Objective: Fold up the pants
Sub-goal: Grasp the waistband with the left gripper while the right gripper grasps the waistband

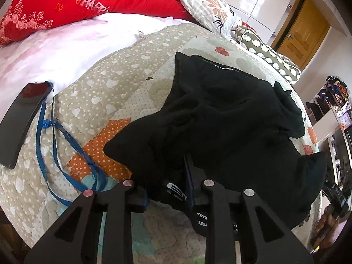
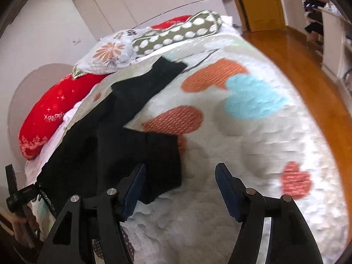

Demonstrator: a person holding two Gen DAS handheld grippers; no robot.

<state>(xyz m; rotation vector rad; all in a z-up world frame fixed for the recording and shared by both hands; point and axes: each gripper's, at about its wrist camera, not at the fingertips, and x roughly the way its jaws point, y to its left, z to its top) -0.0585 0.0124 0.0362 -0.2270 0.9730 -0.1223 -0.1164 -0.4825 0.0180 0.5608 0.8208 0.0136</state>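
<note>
Here, black pants [image 1: 231, 118] lie rumpled on a quilted bed [image 1: 123, 83], their waistband pinched between the left gripper's [image 1: 169, 193] fingers. The right gripper [image 2: 180, 189] hovers with fingers spread, a pant leg end just beside its left finger. The soft, limp knit could slide from the pinch or bunch unevenly if lifted from one side alone. A blue lanyard [image 1: 50, 136], tied to a glossy phone [image 1: 22, 121], trails beside the left fingers and might snag.

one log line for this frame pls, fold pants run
stage: mid-fold | left gripper: shut on black pants waistband | right gripper: open, empty, above quilt beside pant leg | phone on bed
</note>
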